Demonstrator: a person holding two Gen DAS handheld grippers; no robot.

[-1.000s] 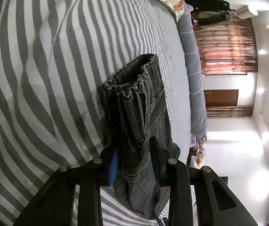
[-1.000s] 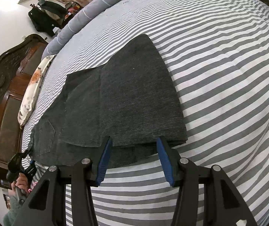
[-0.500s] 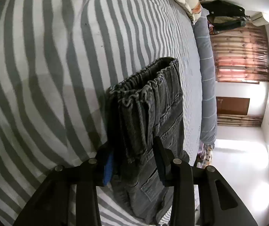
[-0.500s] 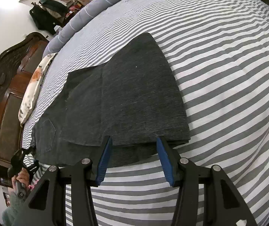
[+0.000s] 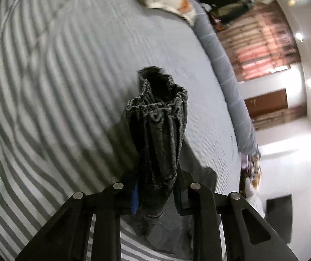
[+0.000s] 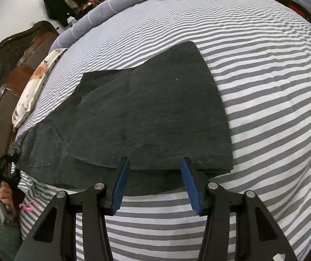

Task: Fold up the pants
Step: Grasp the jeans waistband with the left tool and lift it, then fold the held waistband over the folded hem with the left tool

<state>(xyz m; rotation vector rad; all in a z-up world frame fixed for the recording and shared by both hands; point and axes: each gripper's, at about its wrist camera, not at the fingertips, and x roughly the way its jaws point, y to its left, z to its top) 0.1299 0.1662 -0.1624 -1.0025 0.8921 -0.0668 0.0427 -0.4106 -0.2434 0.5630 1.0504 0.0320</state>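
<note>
two black grippers: the left gripper (image 5: 155, 193) is closing on the bunched elastic waistband (image 5: 157, 108) of soft dark grey denim pants (image 6: 151, 113); at twelve o'clock of the spread, empty right gripper (image 6: 153, 184), folded legs lie limp on the striped bedsheet (image 6: 264, 87); grip doubled hems

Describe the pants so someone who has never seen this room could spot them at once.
Start from the bed under the grey-and-white striped sheet, wooden headboard at its end. The pants are the flat charcoal denim garment lying across the sheet, legs already doubled over. They are the only dark, unstriped thing on the bed, with a stitched back pocket near the gathered elastic waistband.
</note>
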